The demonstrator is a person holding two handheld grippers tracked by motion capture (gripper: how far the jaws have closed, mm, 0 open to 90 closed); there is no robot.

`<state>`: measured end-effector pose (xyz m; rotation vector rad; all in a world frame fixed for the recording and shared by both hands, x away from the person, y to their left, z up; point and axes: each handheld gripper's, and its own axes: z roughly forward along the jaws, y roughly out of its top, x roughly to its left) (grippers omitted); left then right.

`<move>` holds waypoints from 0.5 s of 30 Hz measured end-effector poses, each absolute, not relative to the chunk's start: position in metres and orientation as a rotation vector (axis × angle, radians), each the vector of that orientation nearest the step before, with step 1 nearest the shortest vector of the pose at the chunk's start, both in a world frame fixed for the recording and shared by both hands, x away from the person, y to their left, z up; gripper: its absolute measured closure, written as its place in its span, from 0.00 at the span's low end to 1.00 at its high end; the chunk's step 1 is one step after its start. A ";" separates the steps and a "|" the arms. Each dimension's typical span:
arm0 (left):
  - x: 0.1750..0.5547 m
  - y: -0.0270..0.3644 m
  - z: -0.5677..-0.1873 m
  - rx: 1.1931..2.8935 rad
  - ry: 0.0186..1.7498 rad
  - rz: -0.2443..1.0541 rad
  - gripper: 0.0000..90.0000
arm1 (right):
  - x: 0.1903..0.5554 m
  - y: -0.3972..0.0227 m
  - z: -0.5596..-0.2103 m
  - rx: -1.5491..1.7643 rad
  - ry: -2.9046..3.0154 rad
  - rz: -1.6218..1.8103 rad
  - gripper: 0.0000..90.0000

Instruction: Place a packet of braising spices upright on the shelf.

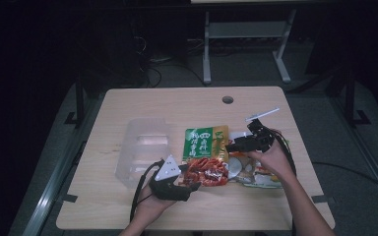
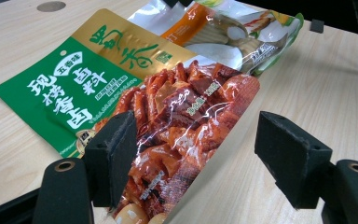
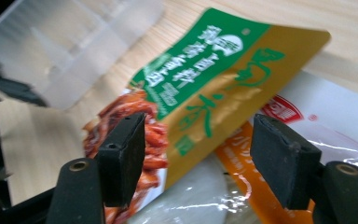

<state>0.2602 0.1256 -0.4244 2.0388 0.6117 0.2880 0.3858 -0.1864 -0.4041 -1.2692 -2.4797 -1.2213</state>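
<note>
A green, gold and red snack packet (image 1: 205,152) (image 2: 121,93) (image 3: 200,84) lies flat on the wooden table (image 1: 118,206), overlapping a white and orange packet (image 1: 258,174) (image 2: 223,32) (image 3: 317,121) to its right. My left gripper (image 1: 191,186) (image 2: 196,158) sits low at the packet's red near corner. Its jaws are open and that corner lies between them, with the right pad (image 2: 289,158) clear of it. My right gripper (image 1: 232,146) (image 3: 198,158) hovers open over the packet's gold right edge, where the two packets overlap. Neither gripper presses on anything.
A clear plastic box (image 1: 145,150) (image 3: 74,46) stands just left of the packets. A round cable hole (image 1: 228,100) (image 2: 51,6) marks the table's far side. Bare wood stretches behind the packets and along the front edge. The floor beyond the table is dark.
</note>
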 end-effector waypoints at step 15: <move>0.262 0.126 -0.425 2.041 0.609 0.287 0.32 | 0.410 -0.173 -0.436 -1.399 -2.373 -1.103 0.65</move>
